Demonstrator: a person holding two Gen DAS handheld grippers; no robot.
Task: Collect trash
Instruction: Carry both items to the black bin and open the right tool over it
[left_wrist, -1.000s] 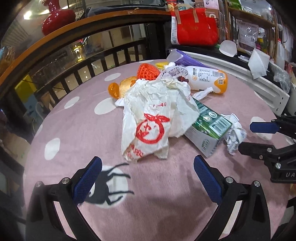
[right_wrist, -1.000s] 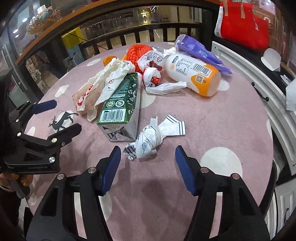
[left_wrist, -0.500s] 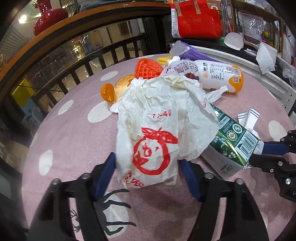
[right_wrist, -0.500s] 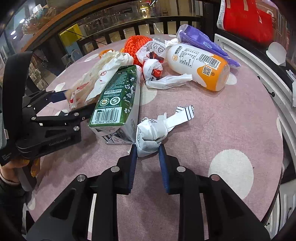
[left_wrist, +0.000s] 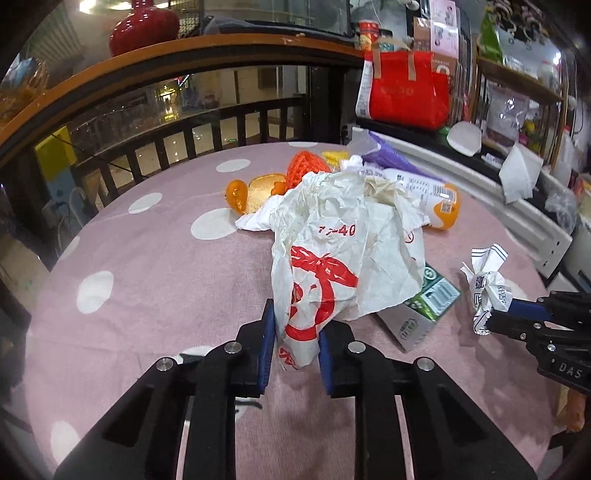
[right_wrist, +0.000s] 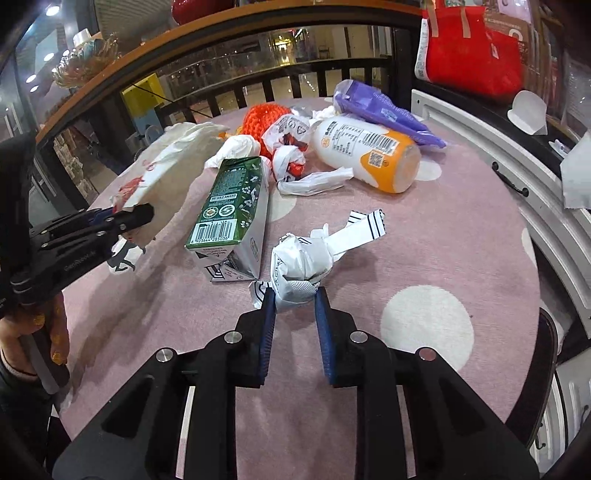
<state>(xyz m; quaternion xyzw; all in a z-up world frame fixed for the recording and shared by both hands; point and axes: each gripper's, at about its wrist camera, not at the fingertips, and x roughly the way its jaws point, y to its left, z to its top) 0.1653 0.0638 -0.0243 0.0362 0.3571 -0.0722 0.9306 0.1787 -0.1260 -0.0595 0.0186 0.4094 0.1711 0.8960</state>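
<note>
On the pink, white-dotted tablecloth (left_wrist: 155, 280) lies a heap of trash, and both grippers now have hold of a piece of it. A second ago the left gripper (left_wrist: 295, 343) stood wide open well short of the crumpled white paper bag (left_wrist: 343, 258) with red print; now its blue pads pinch the bag's lower corner and the jaws are closing on it, the paper bunched between them and the rest of the bag rising above the green carton (left_wrist: 428, 299). The right gripper (right_wrist: 293, 314), which earlier had its fingers spread on either side of the wadded white wrapper (right_wrist: 306, 258), is now clamped on the near end of that wad, the striped tail of the wrapper pointing away toward the right. In the left view the wad looks raised off the cloth in the right gripper's tips.

The green carton (right_wrist: 231, 206) lies on its side where it was, between the bag and the wad. Behind it the white-and-orange bottle (right_wrist: 365, 151), the purple packet (right_wrist: 384, 110), the orange net (right_wrist: 258, 118) and a knotted red-and-white wrapper (right_wrist: 290, 147) lie unmoved. At the left edge of the right view a hand (right_wrist: 55, 332) grips the left gripper's handle.
</note>
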